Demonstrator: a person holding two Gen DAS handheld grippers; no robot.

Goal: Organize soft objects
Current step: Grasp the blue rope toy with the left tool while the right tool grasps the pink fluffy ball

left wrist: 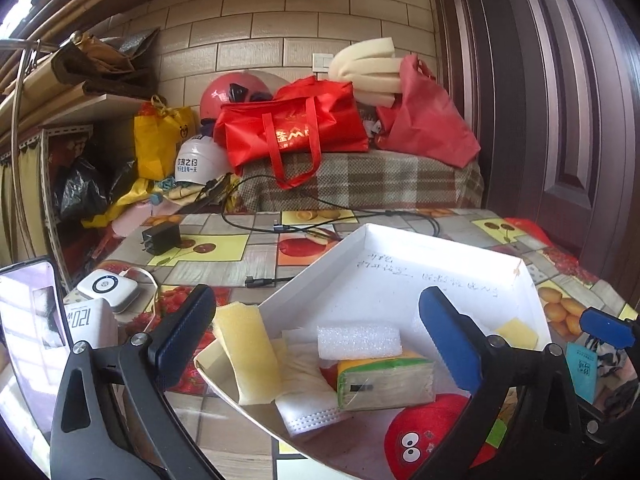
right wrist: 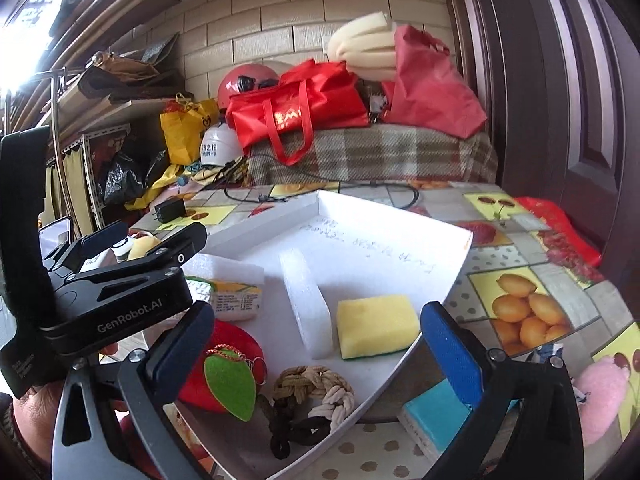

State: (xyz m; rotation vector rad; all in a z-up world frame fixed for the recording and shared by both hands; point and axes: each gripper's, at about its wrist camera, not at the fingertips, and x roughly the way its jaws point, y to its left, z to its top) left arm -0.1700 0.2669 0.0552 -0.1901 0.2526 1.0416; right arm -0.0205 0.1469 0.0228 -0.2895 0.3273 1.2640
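A white tray (left wrist: 400, 248) lies on the fruit-print table and also shows in the right wrist view (right wrist: 400, 216). It holds a yellow sponge (right wrist: 376, 326), a white foam strip (right wrist: 306, 304), a tissue pack (left wrist: 384, 382), a foam block (left wrist: 358, 342), a face mask (left wrist: 308, 404), a red plush strawberry (right wrist: 224, 376) and a braided rope toy (right wrist: 310, 400). A folded yellow sponge (left wrist: 250, 356) leans on the tray's left rim. My left gripper (left wrist: 320, 332) is open and empty above the tray's near part. My right gripper (right wrist: 316, 344) is open and empty over the sponge and foam strip.
A teal-topped sponge (right wrist: 438, 412) and a pink plush (right wrist: 604, 396) lie right of the tray. A phone (left wrist: 28, 328), a white device (left wrist: 108, 286), a black charger (left wrist: 162, 236) and cables (left wrist: 320, 208) lie to the left and behind. Red bags (left wrist: 292, 128) sit on a plaid-covered surface behind.
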